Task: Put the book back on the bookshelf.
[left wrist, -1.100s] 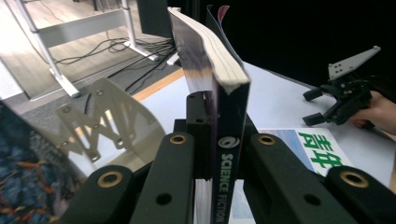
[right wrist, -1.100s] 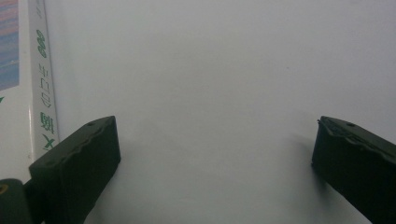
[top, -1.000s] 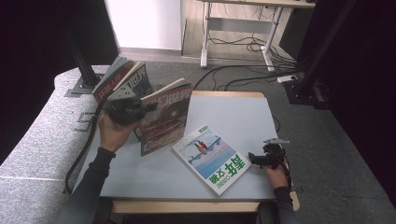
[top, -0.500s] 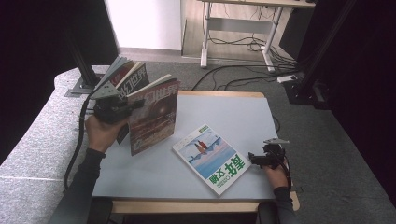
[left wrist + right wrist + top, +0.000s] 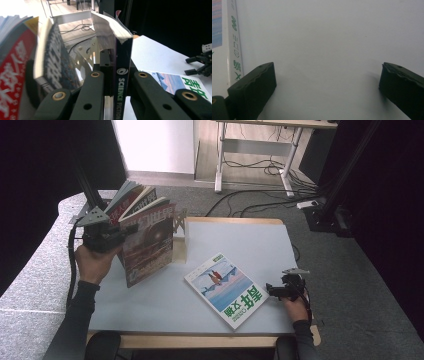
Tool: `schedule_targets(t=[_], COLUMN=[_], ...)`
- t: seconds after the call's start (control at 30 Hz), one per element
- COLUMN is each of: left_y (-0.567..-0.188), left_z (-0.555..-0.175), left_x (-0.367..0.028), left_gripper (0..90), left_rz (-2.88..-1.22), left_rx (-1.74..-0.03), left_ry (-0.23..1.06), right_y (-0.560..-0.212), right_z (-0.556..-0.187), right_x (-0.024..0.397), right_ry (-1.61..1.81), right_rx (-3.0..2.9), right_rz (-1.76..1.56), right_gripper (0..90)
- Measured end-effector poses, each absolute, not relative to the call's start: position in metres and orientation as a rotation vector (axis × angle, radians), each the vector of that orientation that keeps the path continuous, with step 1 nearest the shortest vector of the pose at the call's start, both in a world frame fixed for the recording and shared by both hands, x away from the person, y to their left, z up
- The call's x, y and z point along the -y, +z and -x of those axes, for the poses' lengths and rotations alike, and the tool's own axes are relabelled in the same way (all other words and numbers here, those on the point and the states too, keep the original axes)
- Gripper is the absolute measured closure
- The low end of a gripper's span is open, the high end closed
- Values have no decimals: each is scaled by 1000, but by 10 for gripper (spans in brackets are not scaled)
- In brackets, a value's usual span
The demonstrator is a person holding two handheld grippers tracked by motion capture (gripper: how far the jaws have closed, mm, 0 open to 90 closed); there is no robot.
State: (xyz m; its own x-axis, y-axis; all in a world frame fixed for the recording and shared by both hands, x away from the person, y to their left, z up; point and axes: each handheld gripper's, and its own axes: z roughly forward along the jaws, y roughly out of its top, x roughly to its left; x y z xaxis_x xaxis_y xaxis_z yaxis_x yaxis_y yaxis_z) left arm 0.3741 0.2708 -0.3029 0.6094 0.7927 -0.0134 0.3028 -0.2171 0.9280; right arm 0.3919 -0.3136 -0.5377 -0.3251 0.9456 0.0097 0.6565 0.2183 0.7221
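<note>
Left gripper [image 5: 120, 232], clamped on the science-fiction magazine [image 5: 148, 245], has carried it upright toward the rack [image 5: 131, 200]; right gripper [image 5: 272, 290] rests released. Risk: the thin spine slipping, pages splaying

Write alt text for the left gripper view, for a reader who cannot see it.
The left gripper has its black jaws shut on the dark spine of a magazine lettered SCIENCE FICTION, held upright. More magazines lean at the left; at the right a magazine with green characters lies flat on the pale table.
</note>
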Motion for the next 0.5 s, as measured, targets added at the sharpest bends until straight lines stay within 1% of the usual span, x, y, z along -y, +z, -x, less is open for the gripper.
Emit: schedule_targets(t=[0.5], left_y=[-304], left_z=[-382], left_x=[-286], left_gripper=[842], left_rz=[-1756], left_rx=[-979], left_ry=[640], right_y=[-538], right_z=[-392], right_x=[314], right_ry=[889], right_rx=[-2063], right_rz=[-1479], right_gripper=[6])
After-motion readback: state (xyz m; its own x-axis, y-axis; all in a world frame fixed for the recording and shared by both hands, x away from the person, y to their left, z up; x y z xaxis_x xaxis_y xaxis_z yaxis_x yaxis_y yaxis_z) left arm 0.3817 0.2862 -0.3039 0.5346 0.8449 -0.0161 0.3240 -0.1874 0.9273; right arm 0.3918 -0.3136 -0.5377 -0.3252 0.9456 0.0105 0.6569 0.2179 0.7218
